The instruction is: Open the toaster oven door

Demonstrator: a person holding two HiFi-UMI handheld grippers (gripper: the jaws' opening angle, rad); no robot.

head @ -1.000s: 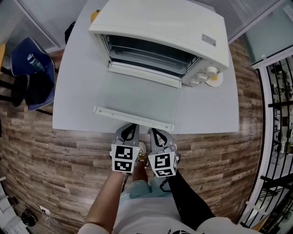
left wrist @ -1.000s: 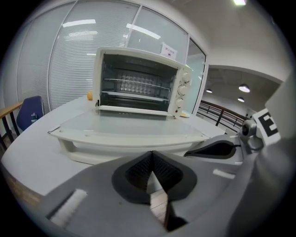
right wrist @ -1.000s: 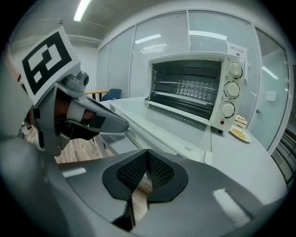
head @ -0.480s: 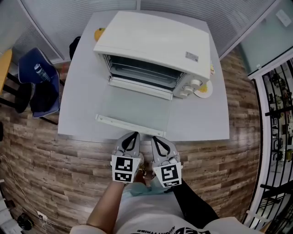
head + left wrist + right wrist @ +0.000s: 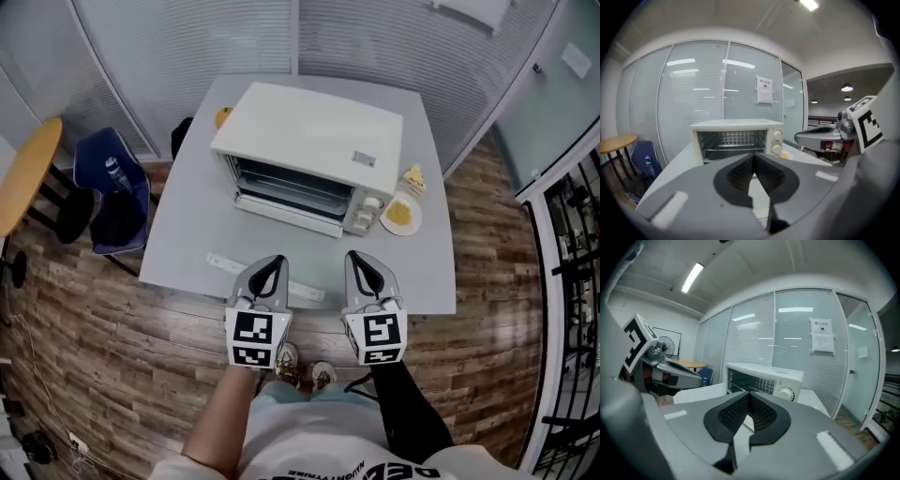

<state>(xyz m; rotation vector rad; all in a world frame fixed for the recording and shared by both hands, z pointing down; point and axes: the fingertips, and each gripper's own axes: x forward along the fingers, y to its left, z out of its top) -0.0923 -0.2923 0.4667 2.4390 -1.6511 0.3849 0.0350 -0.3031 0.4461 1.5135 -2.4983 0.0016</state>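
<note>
The white toaster oven (image 5: 309, 141) stands mid-table with its glass door (image 5: 281, 246) folded down flat toward me, showing the rack inside. The door's white handle bar (image 5: 221, 263) lies near the table's front edge. My left gripper (image 5: 271, 264) is shut and empty; in the head view it overlaps the handle's middle. My right gripper (image 5: 360, 260) is shut and empty, off the door's right side. The left gripper view shows the toaster oven (image 5: 736, 138) beyond the left gripper (image 5: 753, 158). The right gripper view shows the toaster oven (image 5: 764, 378) past the right gripper (image 5: 749, 397).
The grey table (image 5: 422, 272) carries a plate of yellow food (image 5: 400, 215) and a cake slice (image 5: 412, 178) right of the oven. An orange item (image 5: 222, 116) sits behind it. A blue chair (image 5: 112, 192), a round yellow table (image 5: 28, 178) and glass partitions surround.
The head view has drawn back and up, so the table and oven look smaller. Both grippers rose and spread apart, the right one going rightward. The door stays down.
</note>
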